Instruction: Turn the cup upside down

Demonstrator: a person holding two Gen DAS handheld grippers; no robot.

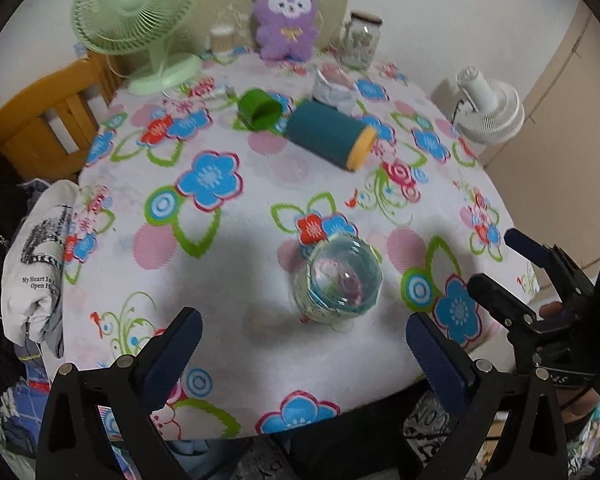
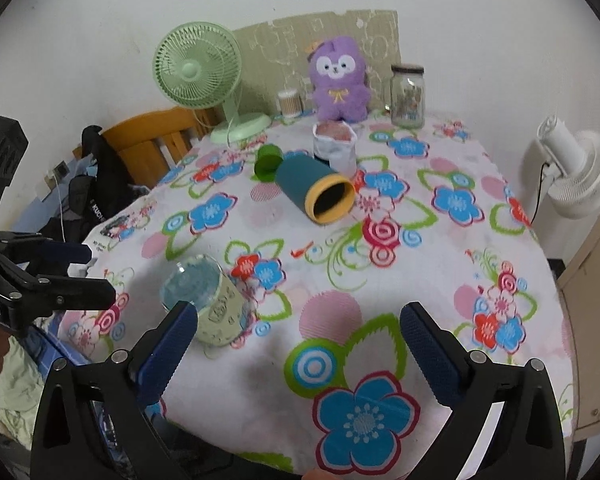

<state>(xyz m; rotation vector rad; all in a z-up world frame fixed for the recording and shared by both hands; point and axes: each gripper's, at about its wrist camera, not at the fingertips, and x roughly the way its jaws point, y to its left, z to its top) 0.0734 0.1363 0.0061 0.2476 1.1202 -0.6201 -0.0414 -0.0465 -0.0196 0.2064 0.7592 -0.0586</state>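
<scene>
Currently both grippers are spread wide with nothing between the fingers: left gripper (image 1: pixel 304 344) hovers just short of the glass cup (image 1: pixel 337 282), right gripper (image 2: pixel 298 332) sits over bare tablecloth (image 2: pixel 440 264), its left finger (image 2: pixel 168 348) overlapping the cup's lower edge in view; contact can't be confirmed. The cup stands on the near part of the table, wider end down, flat clear base up, small printed figures on its side, text unreadable. Readable writing: "My Heart Is..." / "Open H..." on the white cloth (image 1: pixel 40 256) hanging at the table's left edge, "KUCH..." on the black bag (image 2: pixel 100 192) by the wooden chair (image 2: pixel 148 140). Count: three cups total. The glass one, a small green cup (image 2: pixel 269 162) and a teal cup with yellow rim (image 2: pixel 316 194), the last two lying on their sides mid-table, touching. Two fans: green desk fan (image 2: pixel 198 70) at the back left, white fan (image 2: pixel 576 172) off the right edge. One purple plush (image 2: pixel 340 80), one glass jar (image 2: pixel 408 94), one toothpick holder (image 2: pixel 290 102), one white bag (image 2: pixel 334 146).
</scene>
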